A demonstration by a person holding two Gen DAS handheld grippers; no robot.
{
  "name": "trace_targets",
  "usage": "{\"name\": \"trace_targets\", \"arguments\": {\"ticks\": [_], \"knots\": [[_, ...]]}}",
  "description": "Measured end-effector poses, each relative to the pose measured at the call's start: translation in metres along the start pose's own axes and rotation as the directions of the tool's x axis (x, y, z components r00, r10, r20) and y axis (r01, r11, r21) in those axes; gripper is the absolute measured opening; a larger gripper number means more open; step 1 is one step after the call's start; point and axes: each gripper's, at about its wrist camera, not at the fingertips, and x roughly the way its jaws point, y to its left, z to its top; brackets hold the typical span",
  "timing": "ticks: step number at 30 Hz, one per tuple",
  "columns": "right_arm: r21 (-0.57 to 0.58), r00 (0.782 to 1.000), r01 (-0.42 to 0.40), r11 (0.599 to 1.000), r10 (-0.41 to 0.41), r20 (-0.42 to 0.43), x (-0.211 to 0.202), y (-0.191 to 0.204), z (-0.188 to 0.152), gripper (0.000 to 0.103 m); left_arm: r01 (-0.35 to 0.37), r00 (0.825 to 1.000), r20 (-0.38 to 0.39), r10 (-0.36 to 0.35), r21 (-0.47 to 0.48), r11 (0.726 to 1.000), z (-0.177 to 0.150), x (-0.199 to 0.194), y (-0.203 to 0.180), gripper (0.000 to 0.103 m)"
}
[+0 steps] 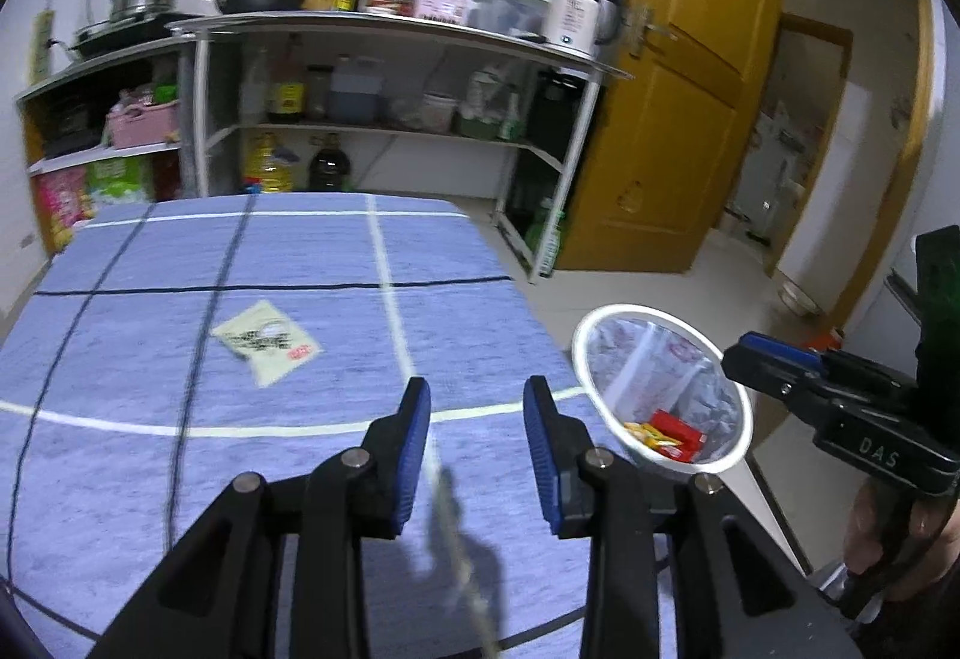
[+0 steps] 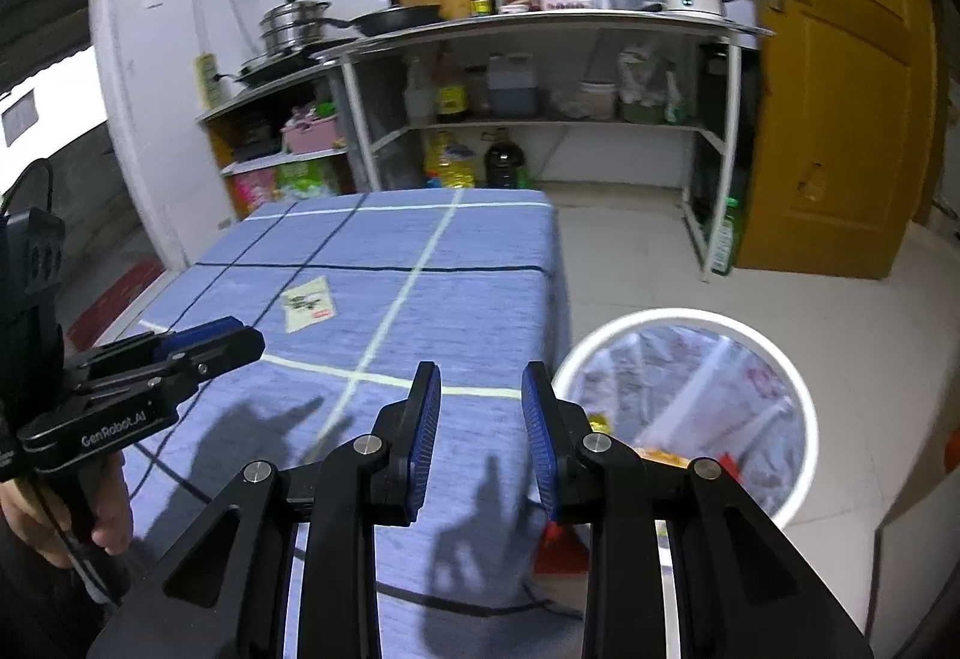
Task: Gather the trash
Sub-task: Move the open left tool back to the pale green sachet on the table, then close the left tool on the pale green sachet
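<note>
A pale flat wrapper (image 1: 266, 341) with dark print and a red mark lies on the blue checked tablecloth (image 1: 150, 479); it also shows in the right wrist view (image 2: 309, 303). A white-rimmed bin (image 1: 660, 389) with a clear liner stands beside the table's right edge and holds red and yellow wrappers (image 1: 669, 434); it also shows in the right wrist view (image 2: 690, 407). My left gripper (image 1: 477, 449) is open and empty over the cloth, short of the pale wrapper. My right gripper (image 2: 480, 443) is open and empty above the table's right edge, next to the bin.
A metal shelf unit (image 1: 384, 77) with pots, a pan, bottles and a kettle (image 1: 579, 14) stands behind the table. A yellow door (image 1: 672, 107) stands open at the right. A red item (image 2: 558, 548) lies on the tiled floor under the table's edge.
</note>
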Motion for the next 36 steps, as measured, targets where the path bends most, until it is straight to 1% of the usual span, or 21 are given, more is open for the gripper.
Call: {"name": "trace_targets", "arguments": {"ticks": [2,4,9,13,15,17,20,26,31,34,36], "knots": [[-0.014,1.000,-0.014,1.000,0.014,-0.007,0.007,0.008,0.004,0.032,-0.025,1.000,0.009,0.025,-0.021,0.999,-0.002,-0.005,0.015,0.039],[-0.028,0.999,-0.031,0.999,0.031,-0.011,0.014,0.017,0.008,0.037,-0.045,0.999,0.011,0.045,-0.044,0.998,-0.002,-0.008,0.029,0.041],[-0.057,0.997,-0.070,0.996,0.069,-0.022,0.033,0.033,0.020,0.038,-0.106,0.994,0.010,0.107,-0.097,0.990,-0.004,-0.011,0.065,0.042],[-0.089,0.994,-0.107,0.990,0.104,-0.043,0.052,0.045,0.030,0.038,-0.150,0.988,0.001,0.151,-0.126,0.981,-0.003,-0.005,0.086,0.045],[-0.099,0.992,-0.119,0.988,0.114,-0.054,0.060,0.050,0.032,0.038,-0.166,0.986,-0.008,0.166,-0.137,0.977,-0.001,0.004,0.096,0.047],[-0.110,0.990,-0.134,0.985,0.128,-0.064,0.071,0.055,0.035,0.038,-0.172,0.985,-0.030,0.169,-0.150,0.974,0.002,0.016,0.105,0.053],[-0.112,0.988,-0.143,0.983,0.135,-0.078,0.084,0.056,0.039,0.038,-0.186,0.982,-0.065,0.177,-0.178,0.966,0.005,0.036,0.119,0.053],[-0.102,0.986,-0.144,0.984,0.134,-0.102,0.105,0.047,0.039,0.038,-0.193,0.976,-0.142,0.164,-0.222,0.956,0.012,0.079,0.128,0.055],[-0.078,0.984,-0.145,0.986,0.135,-0.113,0.116,0.032,0.037,0.038,-0.240,0.961,-0.194,0.199,-0.221,0.945,0.016,0.111,0.128,0.056],[-0.064,0.983,-0.147,0.987,0.139,-0.119,0.122,0.027,0.039,0.038,-0.263,0.954,-0.206,0.220,-0.214,0.941,0.017,0.123,0.127,0.056],[-0.057,0.982,-0.152,0.987,0.144,-0.121,0.125,0.026,0.040,0.038,-0.286,0.945,-0.220,0.242,-0.199,0.937,0.017,0.132,0.125,0.056]]}}
